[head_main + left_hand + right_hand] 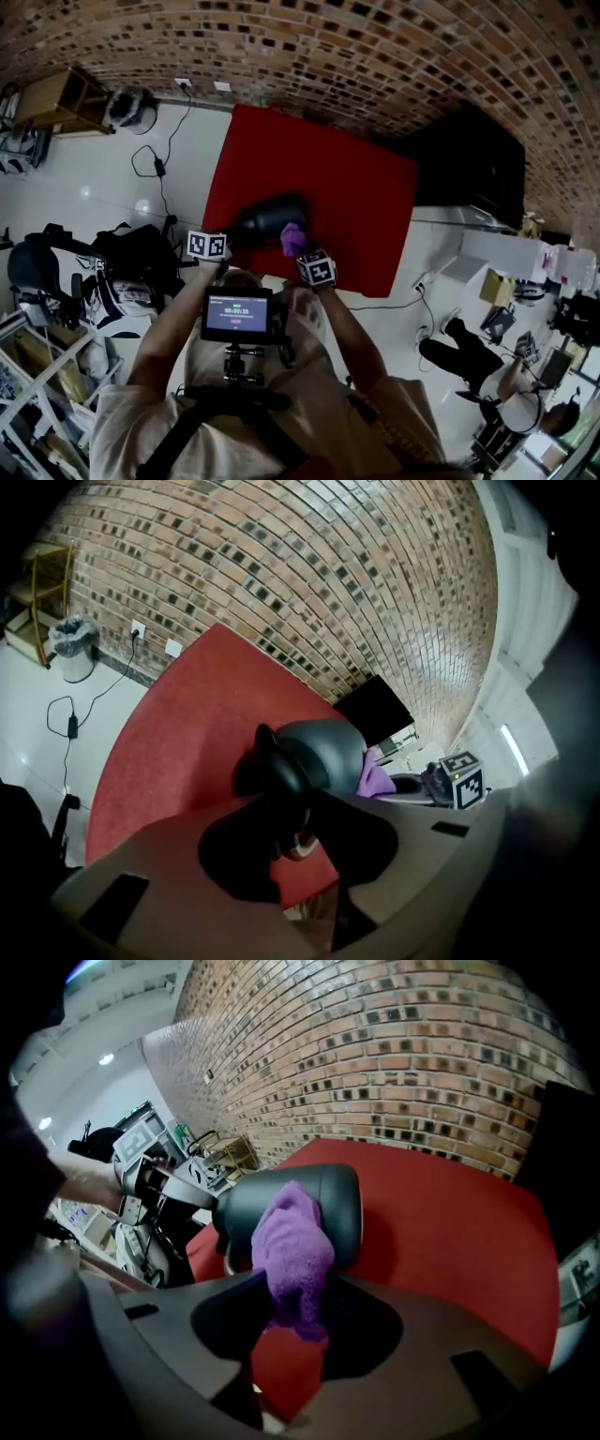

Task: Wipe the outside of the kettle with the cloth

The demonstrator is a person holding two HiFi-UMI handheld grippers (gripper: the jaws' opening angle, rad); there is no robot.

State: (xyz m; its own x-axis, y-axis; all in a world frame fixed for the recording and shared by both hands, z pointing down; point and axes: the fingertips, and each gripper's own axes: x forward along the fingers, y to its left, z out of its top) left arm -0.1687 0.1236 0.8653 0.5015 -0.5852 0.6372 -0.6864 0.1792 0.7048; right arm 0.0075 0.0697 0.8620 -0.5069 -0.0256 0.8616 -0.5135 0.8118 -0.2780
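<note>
L tongs [295, 822] snug on kettle handle [284, 778] (prob.); R tongs [298, 1286] tight on cloth [291, 1241]

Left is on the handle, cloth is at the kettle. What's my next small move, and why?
Probably sweep the cloth along the side of the kettle with the right hand-held gripper: the cloth seems against the wall, and the left hand-held gripper is shut on the handle, steadying the kettle on the red table.
</note>
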